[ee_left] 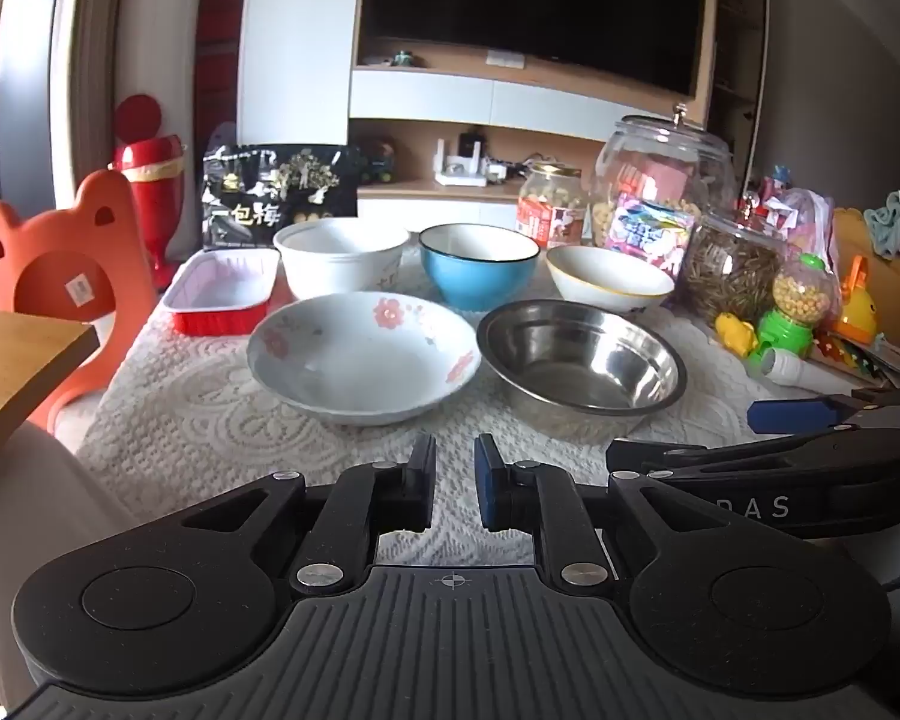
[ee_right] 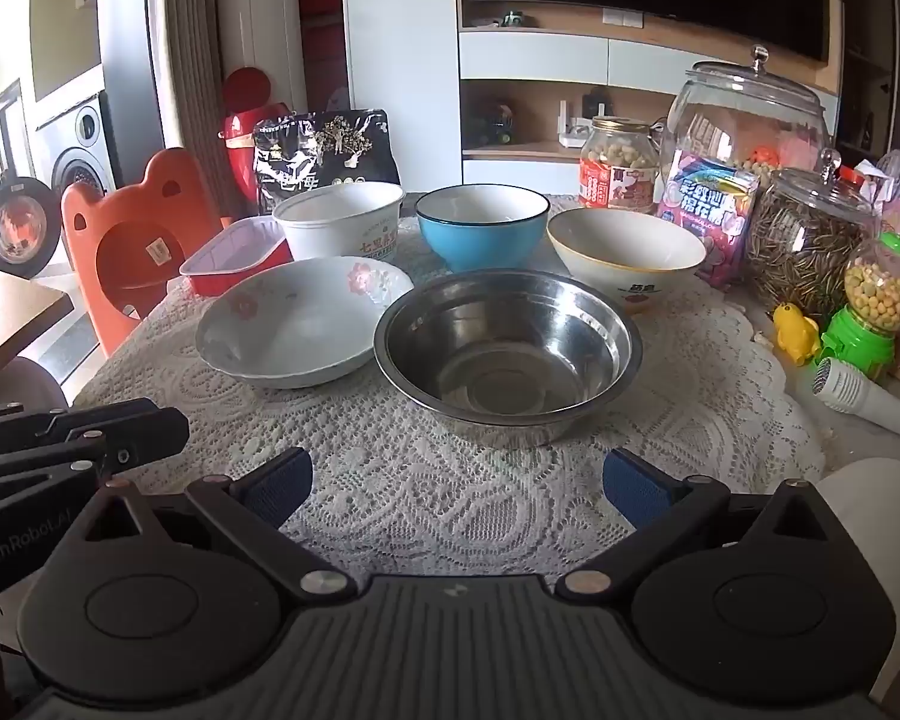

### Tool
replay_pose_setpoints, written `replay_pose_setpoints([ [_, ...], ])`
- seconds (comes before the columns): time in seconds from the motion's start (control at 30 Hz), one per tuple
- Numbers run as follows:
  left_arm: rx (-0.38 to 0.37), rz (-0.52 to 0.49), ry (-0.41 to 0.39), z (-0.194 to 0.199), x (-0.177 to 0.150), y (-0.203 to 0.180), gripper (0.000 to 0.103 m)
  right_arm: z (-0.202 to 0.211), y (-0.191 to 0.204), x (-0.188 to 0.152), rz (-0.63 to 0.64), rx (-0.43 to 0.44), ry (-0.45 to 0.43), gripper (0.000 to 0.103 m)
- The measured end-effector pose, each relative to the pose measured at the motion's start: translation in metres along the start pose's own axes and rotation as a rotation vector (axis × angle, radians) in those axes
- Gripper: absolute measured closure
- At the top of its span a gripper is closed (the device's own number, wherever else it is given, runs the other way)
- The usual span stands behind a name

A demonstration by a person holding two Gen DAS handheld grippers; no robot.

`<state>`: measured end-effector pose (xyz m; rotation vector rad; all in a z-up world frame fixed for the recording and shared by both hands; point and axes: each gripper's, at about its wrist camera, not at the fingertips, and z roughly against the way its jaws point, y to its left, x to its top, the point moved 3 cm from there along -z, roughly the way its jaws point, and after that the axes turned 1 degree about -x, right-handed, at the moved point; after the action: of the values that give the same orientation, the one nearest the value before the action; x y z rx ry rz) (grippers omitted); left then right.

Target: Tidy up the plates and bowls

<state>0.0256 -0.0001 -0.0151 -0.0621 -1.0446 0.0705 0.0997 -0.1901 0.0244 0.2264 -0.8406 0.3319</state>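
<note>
On a lace-covered table stand a floral white bowl (ee_left: 363, 354) (ee_right: 303, 327) and a steel bowl (ee_left: 582, 357) (ee_right: 507, 348) in front. Behind them stand a white paper bowl (ee_left: 342, 255) (ee_right: 342, 219), a blue bowl (ee_left: 479, 264) (ee_right: 480, 225) and a white yellow-rimmed bowl (ee_left: 609, 279) (ee_right: 627, 255). A red foil tray (ee_left: 222, 291) (ee_right: 237, 261) lies at the left. My left gripper (ee_left: 455, 480) is nearly shut and empty, near the table's front. My right gripper (ee_right: 457, 483) is open and empty, in front of the steel bowl.
Glass jars of snacks (ee_right: 744, 138), a seed jar (ee_right: 807, 246), a green candy dispenser (ee_right: 870, 312) and a white microphone (ee_right: 864, 393) crowd the right side. A black snack bag (ee_right: 324, 150) stands behind. An orange chair (ee_right: 132, 246) is at the left.
</note>
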Motion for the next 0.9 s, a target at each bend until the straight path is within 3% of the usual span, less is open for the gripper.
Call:
replay_pose_setpoints([
  [0.9, -0.022, 0.011, 0.021, 0.0001, -0.0019, 0.0006, 0.086, -0.0050, 0.0047, -0.0028, 0.002, 0.003, 0.020, 0.000],
])
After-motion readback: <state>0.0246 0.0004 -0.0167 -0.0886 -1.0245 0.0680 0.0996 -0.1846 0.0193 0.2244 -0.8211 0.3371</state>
